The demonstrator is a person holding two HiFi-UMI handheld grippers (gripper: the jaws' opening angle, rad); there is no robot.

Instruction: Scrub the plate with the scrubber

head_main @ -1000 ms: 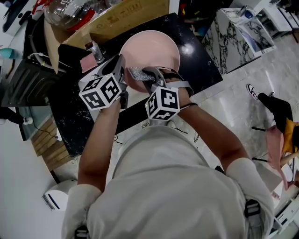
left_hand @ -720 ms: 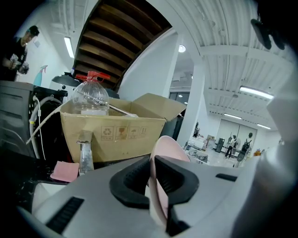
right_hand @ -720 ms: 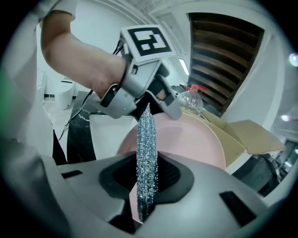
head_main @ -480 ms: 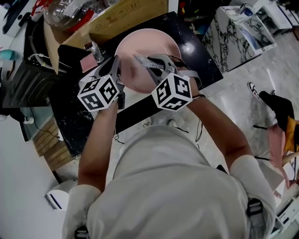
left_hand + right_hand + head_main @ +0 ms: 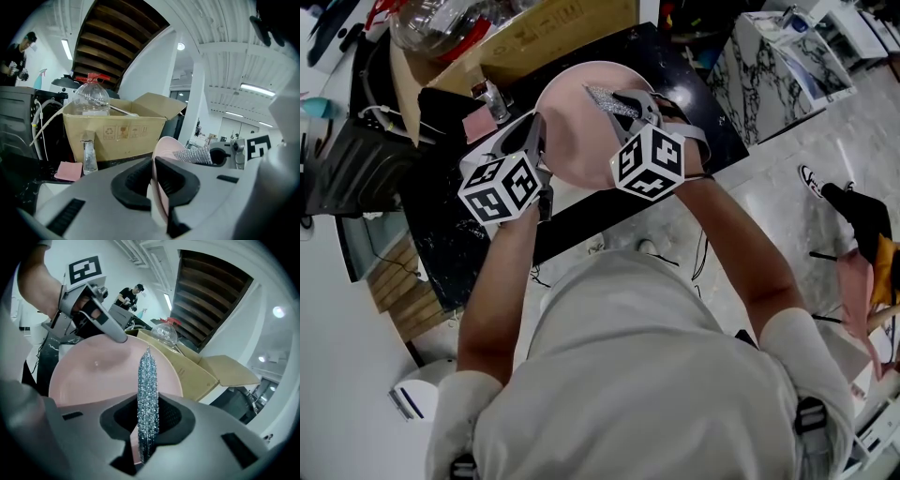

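Over the black desk (image 5: 698,117): a pink plate (image 5: 577,122) is held by its rim between the person's two claws, with its hollow face turned toward the right one.
Left claw (image 5: 541,150): nearly shut. Its jaws have just been closing, and the pads pinch the plate's near edge (image 5: 160,187), which runs edge-on between them (image 5: 153,174).
Right claw (image 5: 630,101): jaws clamped on a silvery mesh scrubber (image 5: 607,99), which stands up as a thin glittering strip between the pads (image 5: 148,423).
Scrubber and plate: from the right claw's view the scrubber (image 5: 148,380) rises in front of the plate's face (image 5: 93,373). From the head view it lies at the plate's upper right part. It probably touches the surface, but contact is hard to confirm.
Behind the plate: a cardboard box (image 5: 112,131) with open flaps, and beside it a small glass bottle (image 5: 89,158) and a pink pad (image 5: 68,170) on the desk.
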